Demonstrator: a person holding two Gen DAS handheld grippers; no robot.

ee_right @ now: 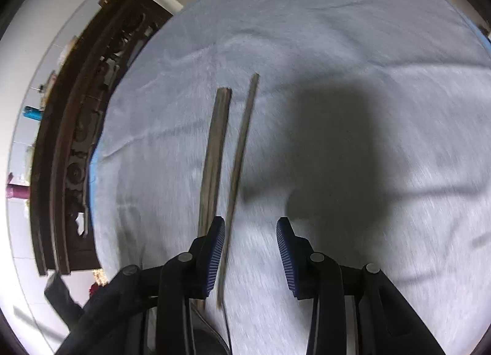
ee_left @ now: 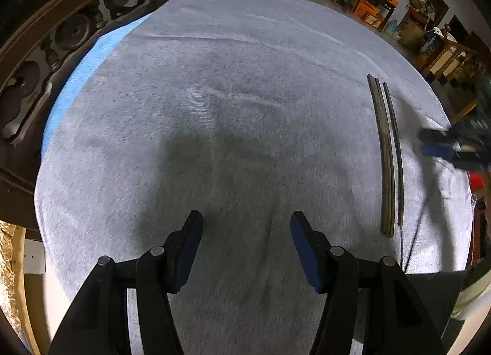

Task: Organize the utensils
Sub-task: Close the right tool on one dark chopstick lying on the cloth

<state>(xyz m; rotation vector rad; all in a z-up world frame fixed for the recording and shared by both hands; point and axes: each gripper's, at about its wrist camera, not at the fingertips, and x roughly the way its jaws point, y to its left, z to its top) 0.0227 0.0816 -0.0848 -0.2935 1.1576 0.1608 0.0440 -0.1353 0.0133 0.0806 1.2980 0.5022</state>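
Chopsticks (ee_right: 214,152) lying on grey cloth (ee_left: 214,109), left gripper (ee_left: 247,250) and right gripper (ee_right: 250,259) jaws released, grasping nothing

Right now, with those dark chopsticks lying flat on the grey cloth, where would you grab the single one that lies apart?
Probably at its near end, coming straight down from above. The single chopstick lies flat on the grey cloth, thin and long, with a narrow gap to the paired chopsticks. The right gripper has open fingers that would straddle it across its width.

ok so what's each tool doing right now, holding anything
left tool: open, holding nothing, above the grey cloth.
right tool: open, nothing gripped; single dark wooden chopstick lies between its fingers.
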